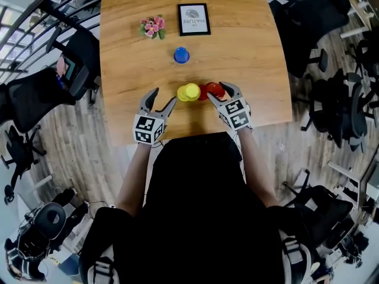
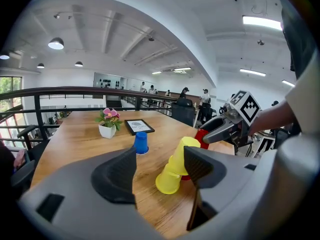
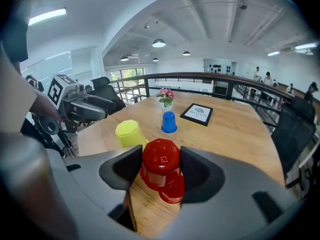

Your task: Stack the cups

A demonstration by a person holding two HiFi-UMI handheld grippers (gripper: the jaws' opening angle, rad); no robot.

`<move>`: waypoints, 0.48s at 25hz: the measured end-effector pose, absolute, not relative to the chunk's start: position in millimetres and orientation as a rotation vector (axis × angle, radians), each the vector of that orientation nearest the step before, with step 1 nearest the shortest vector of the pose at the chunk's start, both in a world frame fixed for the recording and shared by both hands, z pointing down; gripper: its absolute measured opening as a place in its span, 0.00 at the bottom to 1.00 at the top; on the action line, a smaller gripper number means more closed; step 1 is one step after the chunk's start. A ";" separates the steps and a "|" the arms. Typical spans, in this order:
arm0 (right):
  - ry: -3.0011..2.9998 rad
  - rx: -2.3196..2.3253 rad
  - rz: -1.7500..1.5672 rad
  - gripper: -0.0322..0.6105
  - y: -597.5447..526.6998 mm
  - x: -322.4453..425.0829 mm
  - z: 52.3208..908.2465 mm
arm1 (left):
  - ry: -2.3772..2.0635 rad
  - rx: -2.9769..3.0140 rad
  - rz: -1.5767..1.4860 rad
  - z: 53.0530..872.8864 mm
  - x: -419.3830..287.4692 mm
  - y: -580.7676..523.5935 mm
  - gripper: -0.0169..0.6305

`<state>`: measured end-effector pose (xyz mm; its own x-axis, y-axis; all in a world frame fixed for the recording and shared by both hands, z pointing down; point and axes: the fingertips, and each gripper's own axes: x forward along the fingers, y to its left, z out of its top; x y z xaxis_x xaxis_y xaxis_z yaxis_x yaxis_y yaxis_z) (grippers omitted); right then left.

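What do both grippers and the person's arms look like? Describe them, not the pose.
Left gripper and right gripper match: light grey bodies, two curved grey jaws lined with dark ribbed pads, and a white cube printed with black square markers. No cables show. The person wears a black top; the forearms are bare.

Plank floor [image 1: 71,132], black office chairs [image 1: 308,16], railing [image 2: 75,90], white vaulted ceiling [image 2: 150,14].

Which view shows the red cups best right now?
Right gripper view: the red cups fill the gap between its jaws. Head view shows them small, from above; left gripper view, only a sliver behind the yellow cups.
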<state>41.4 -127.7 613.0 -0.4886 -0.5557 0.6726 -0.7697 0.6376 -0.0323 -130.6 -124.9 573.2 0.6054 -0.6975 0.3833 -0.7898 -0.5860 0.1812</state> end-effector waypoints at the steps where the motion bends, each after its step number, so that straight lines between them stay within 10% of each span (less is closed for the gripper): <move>1: -2.224 1.027 0.437 0.44 -127.8 40.5 615.1 | -1.205 2.497 0.391 574.4 -132.4 -124.2 0.49; 12: -2.204 1.048 0.413 0.47 -127.1 34.1 619.1 | -1.207 2.486 0.397 580.1 -144.4 -124.9 0.49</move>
